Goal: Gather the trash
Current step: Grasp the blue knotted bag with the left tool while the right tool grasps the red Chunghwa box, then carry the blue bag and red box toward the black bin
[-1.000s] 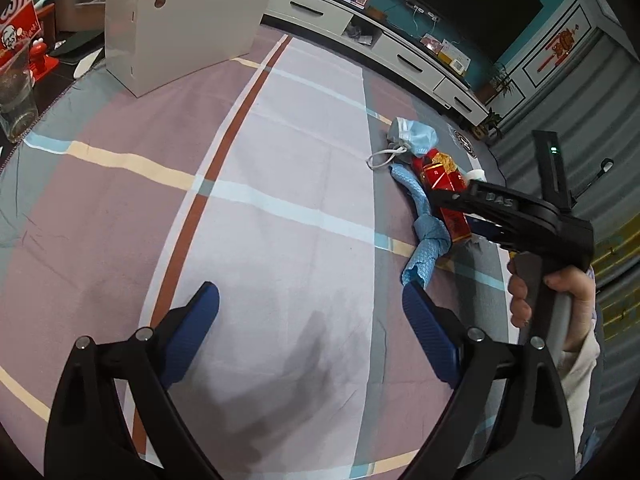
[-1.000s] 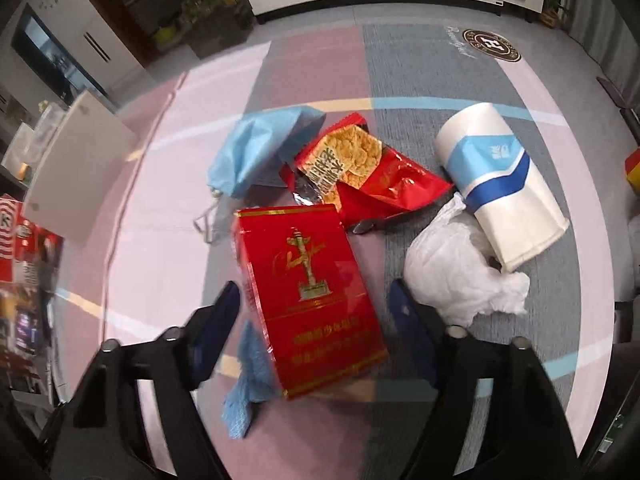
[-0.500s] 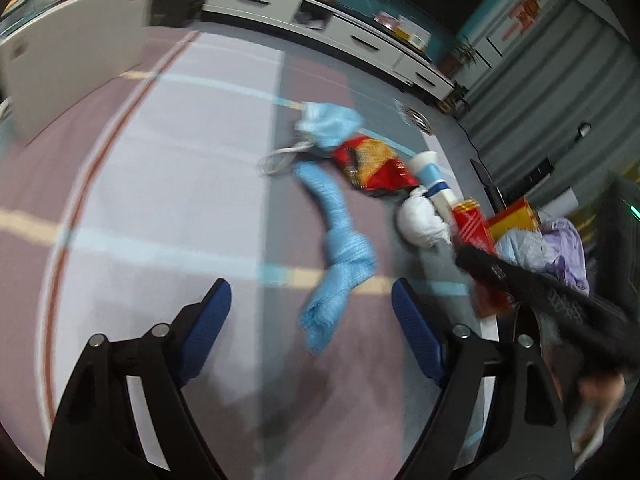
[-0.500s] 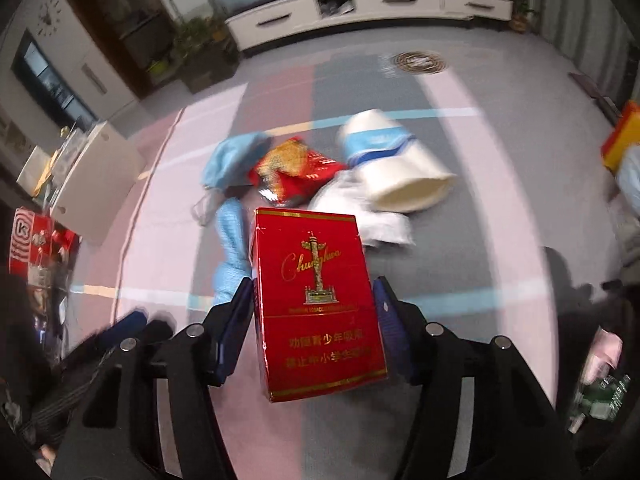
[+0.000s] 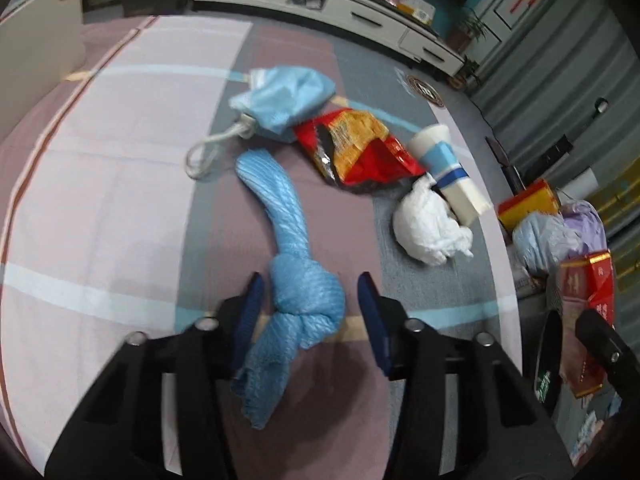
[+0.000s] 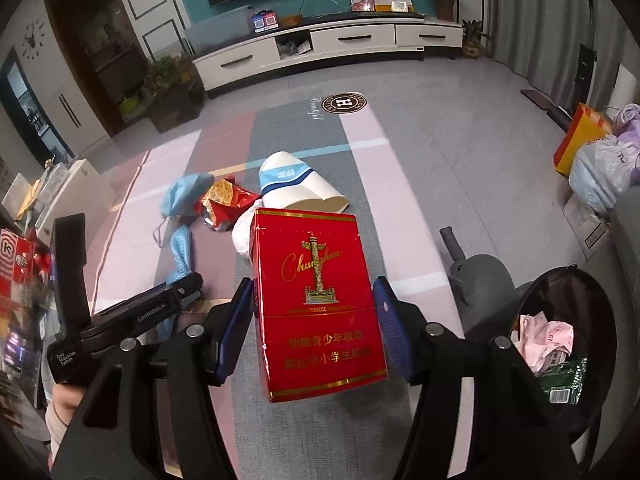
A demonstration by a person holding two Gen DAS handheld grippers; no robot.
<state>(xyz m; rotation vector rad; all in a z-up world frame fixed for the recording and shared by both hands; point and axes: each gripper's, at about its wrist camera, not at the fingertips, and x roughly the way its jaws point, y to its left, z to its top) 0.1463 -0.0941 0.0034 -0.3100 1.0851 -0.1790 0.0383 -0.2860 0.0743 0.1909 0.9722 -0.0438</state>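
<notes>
- Trash lies in a loose group on the striped rug (image 5: 120, 184), toward its far right part: a blue mask (image 5: 286, 98), a red snack bag (image 5: 356, 150), a paper cup (image 5: 446, 168), a white wad (image 5: 430, 230) and a knotted blue bag (image 5: 298, 292).
- Your right gripper (image 6: 314, 324) is closed on the red box (image 6: 316, 300). The pads press its two narrow sides, so it hangs upright above the rug and cannot slip sideways.
- The bin (image 6: 560, 344) stands at the lower right of the right view, beyond the rug edge, with paper and a green wrapper already inside. I judge that you carry the box there.
- Your left gripper (image 5: 310, 316) has just been closing. The knot of the blue bag is between the jaws, but a small gap shows on each side, so it does not yet grip. The knot is the thickest part, which is a good place to take.
- The blue bag is soft; close fully before you lift, or it may slide out.
- The room is a living room: a white cabinet (image 6: 320, 46) along the far wall and full bags (image 6: 604, 168) at the right side.
</notes>
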